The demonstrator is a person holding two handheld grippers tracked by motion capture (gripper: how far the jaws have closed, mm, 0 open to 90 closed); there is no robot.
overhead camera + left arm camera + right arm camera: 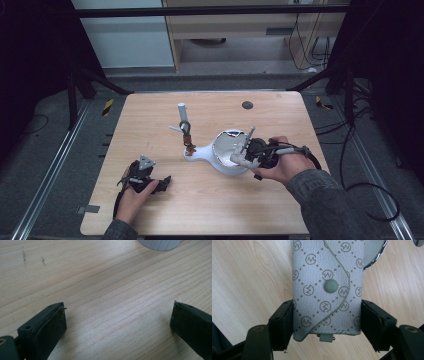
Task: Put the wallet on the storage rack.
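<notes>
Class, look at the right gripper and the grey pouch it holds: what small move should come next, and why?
Probably lower the patterned grey pouch a little into the white bowl. The right gripper is clamped on its sides, over the bowl's rim, while the left gripper rests open on the table.

High view: dim, surroundings near black; light wooden table point(200, 205) evenly lit from above, soft shadows, pic grainy w/ low detail. Both gripper views brighter and sharp on the wood grain; near black jaws slightly soft.
</notes>
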